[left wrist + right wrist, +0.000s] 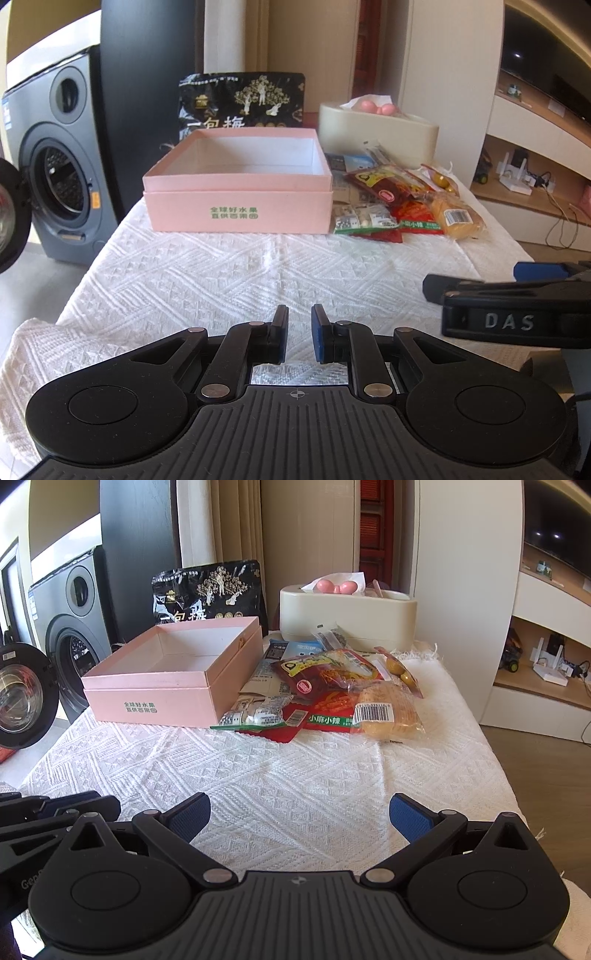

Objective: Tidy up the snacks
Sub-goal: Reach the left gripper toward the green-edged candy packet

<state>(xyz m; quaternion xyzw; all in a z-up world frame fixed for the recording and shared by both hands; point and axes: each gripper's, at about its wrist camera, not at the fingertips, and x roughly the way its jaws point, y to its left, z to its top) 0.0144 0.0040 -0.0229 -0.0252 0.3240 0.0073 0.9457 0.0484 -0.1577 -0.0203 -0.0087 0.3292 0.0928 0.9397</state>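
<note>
Left wrist view: left gripper, jaws nearly together with a narrow gap and nothing between them, over the near edge of the bench, which wears a white woven cloth in a raised diamond pattern. Pink box, rigid card, rectangular, open and empty, sits toward the far left corner. Snacks, a loose heap of crinkly foil and clear plastic packets, lie just beside the box's right wall. Black pouch stands behind the box; cream holder, smooth and rounded, stands at the far right.

Right wrist view: right gripper, jaws wide apart and empty, near edge. Bun packet, soft, in clear wrap with a barcode, is the nearest item of the heap.

Handling note: I judge nothing is packed yet. I would take one packet at a time, pinching a sealed edge, not the soft bun, and lay flat packets in the box first.
</note>
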